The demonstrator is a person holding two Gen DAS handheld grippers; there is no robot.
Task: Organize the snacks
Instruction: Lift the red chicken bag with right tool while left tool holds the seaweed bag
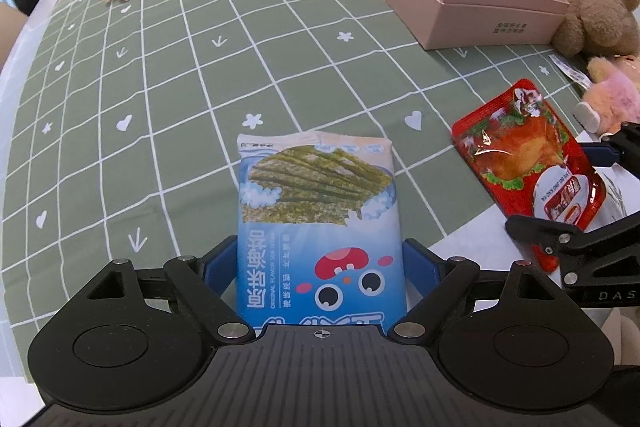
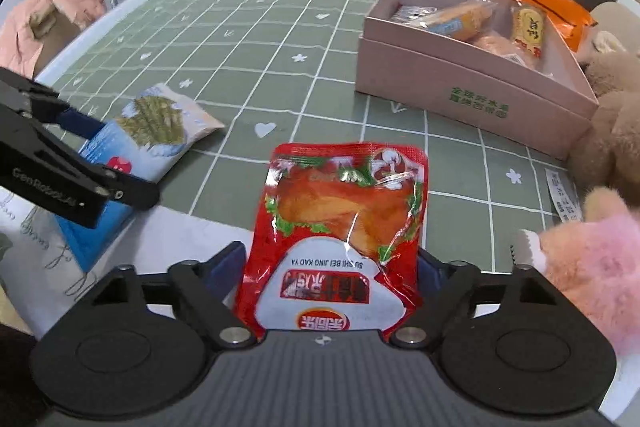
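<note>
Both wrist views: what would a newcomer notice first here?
A blue seaweed packet sits between the left gripper fingers, and a red roast-duck pouch between the right gripper fingers. Beyond them on the green checked tablecloth, an open pink box already holds snacks.

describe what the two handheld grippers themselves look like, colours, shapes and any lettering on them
Both are matte black. The left gripper has a ribbed grey-black body with a small crosshair mark, two round discs, angled link arms with silver pivot pins, and blue finger pads. The right gripper is built the same. Seen from the side, white lettering shows on each. No cables or sleeves show.
</note>
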